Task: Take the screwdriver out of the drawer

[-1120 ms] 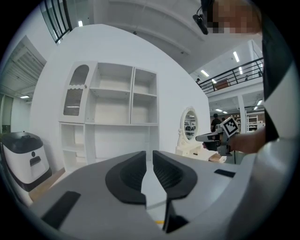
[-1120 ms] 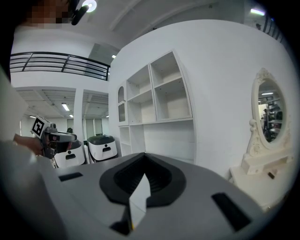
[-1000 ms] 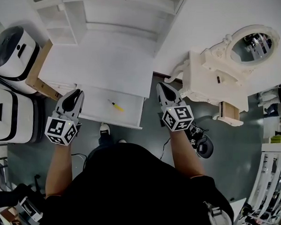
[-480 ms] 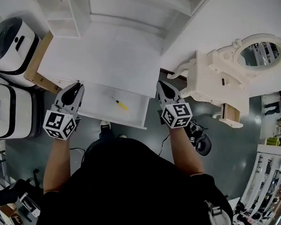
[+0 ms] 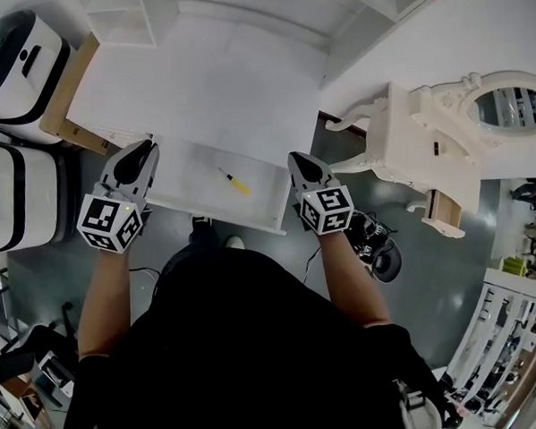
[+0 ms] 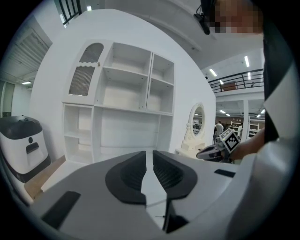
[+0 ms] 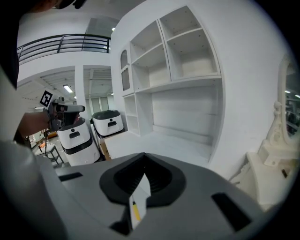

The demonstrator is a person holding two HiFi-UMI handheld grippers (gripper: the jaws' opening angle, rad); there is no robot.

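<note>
Flanking drawer (image 5: pixel 188 194): vanity mirror (image 5: pixel 430 142), machines (image 5: pixel 9 61)

No readable words or numbers; only square markers (image 5: pixel 110 222) on the left gripper (image 5: pixel 144 149), nine o'clock, and right gripper (image 5: pixel 299 160), three o'clock.

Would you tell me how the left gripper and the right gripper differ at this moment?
The left gripper hovers at the open drawer's left end, the right gripper at its right end. The left gripper's jaws show a thin slit; the right gripper's meet at the tips. The right gripper's view catches the yellow screwdriver below its jaws; the left gripper's does not. Both are empty.
</note>
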